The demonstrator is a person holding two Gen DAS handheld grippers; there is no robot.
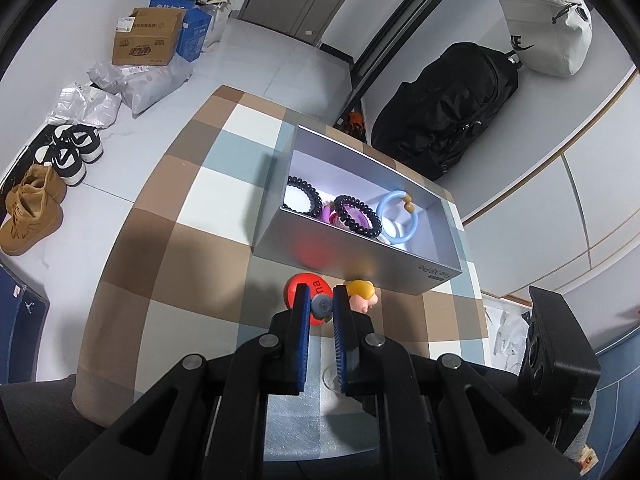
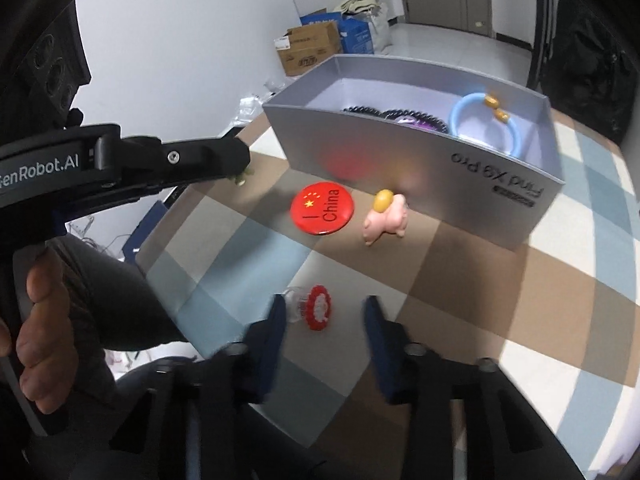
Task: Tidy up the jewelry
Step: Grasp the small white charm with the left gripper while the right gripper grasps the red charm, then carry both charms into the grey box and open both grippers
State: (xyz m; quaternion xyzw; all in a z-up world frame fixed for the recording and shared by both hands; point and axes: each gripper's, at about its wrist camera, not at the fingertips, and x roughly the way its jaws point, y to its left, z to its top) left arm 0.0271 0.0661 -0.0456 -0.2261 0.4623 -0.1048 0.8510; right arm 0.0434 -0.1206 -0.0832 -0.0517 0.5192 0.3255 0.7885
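The left gripper (image 1: 322, 307) is clamped on a small grey round piece (image 1: 321, 306), hovering above the red China badge (image 2: 322, 211); the pink pig figure (image 2: 386, 218) lies just right of its tips, the silver box (image 2: 420, 168) of bracelets beyond; the right gripper (image 2: 325, 312) stands apart, unclamped, its left finger beside a red flower ring (image 2: 318, 307) on the checked cloth (image 2: 480, 280).

Matt grey cardboard box (image 1: 320, 248); glossy red badge (image 2: 322, 213); checked cloth table cover (image 1: 168, 208); smooth plastic bangle (image 1: 398, 218).
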